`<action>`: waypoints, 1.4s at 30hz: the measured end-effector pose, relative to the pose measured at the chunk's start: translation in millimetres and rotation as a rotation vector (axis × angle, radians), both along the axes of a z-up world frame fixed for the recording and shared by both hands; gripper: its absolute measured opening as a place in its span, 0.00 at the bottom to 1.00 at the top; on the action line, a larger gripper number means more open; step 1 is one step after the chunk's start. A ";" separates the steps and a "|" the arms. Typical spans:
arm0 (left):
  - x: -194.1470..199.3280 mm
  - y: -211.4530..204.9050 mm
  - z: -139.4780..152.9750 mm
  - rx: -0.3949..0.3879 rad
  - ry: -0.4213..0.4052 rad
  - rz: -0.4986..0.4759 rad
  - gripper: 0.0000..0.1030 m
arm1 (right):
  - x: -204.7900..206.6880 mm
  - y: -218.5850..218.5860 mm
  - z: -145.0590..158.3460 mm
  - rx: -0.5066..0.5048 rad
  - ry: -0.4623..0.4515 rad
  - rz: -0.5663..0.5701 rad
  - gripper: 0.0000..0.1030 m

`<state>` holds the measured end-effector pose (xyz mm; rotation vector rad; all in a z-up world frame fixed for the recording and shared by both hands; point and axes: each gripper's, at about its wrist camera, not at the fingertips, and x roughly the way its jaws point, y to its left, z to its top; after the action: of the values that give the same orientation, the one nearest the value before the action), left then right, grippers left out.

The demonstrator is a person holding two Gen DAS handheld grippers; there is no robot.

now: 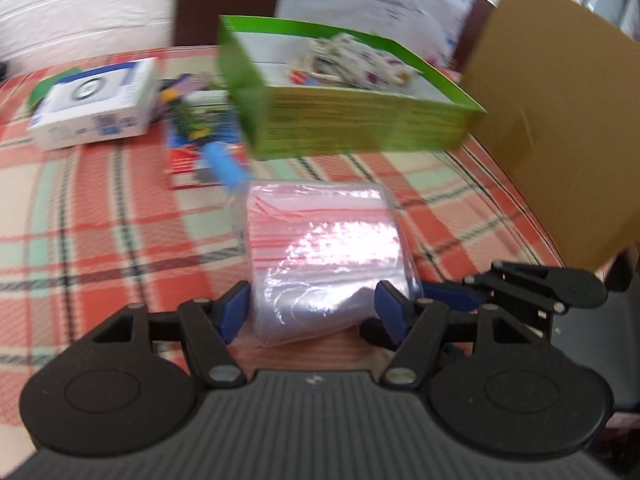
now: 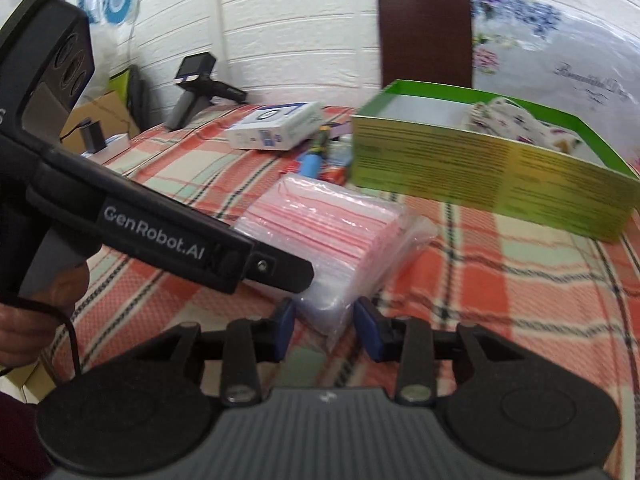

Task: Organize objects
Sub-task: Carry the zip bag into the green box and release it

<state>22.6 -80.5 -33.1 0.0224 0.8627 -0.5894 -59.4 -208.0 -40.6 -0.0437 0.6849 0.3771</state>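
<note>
Both grippers flank one item. Your left gripper [image 1: 314, 308] has its blue pads against the two sides of the clear plastic packet of pink-striped zip bags [image 1: 324, 248], jaws set wide across the packet's near end. Your right gripper [image 2: 326, 330], jaws narrower, has its pads on either side of one near corner of the same packet [image 2: 332, 236]; whether they press it cannot be told.

Packet: on the red-and-green plaid cloth [image 1: 100, 216] of the desk, near you.

Green open cardboard box [image 1: 352, 120]: beyond the packet, patterned fabric inside.

White-and-blue carton [image 1: 94, 102]: far left.

Blue cylinder [image 1: 222, 160] and small mixed items: between carton and green box.

Brown cardboard sheet [image 1: 560, 128]: right, upright.
</note>
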 end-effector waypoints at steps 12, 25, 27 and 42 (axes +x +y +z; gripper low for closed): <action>20.4 14.4 19.3 -0.014 0.003 0.016 0.87 | -8.6 -10.6 -3.6 0.030 -0.073 0.006 0.79; 24.4 -5.6 8.2 -0.040 -0.001 -0.032 0.66 | 14.4 -4.1 -14.1 -0.004 -0.065 -0.003 0.61; 23.5 2.8 20.7 -0.077 -0.024 -0.020 0.61 | 10.8 -4.8 -11.1 -0.027 -0.088 -0.020 0.43; 69.8 -20.3 97.3 -0.118 -0.313 -0.037 0.62 | 60.6 -15.5 57.7 -0.062 -0.386 -0.111 0.35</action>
<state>92.4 -100.8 64.2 0.0231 0.5241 -0.6510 1.2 -223.5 17.1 -0.1327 0.3153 0.2307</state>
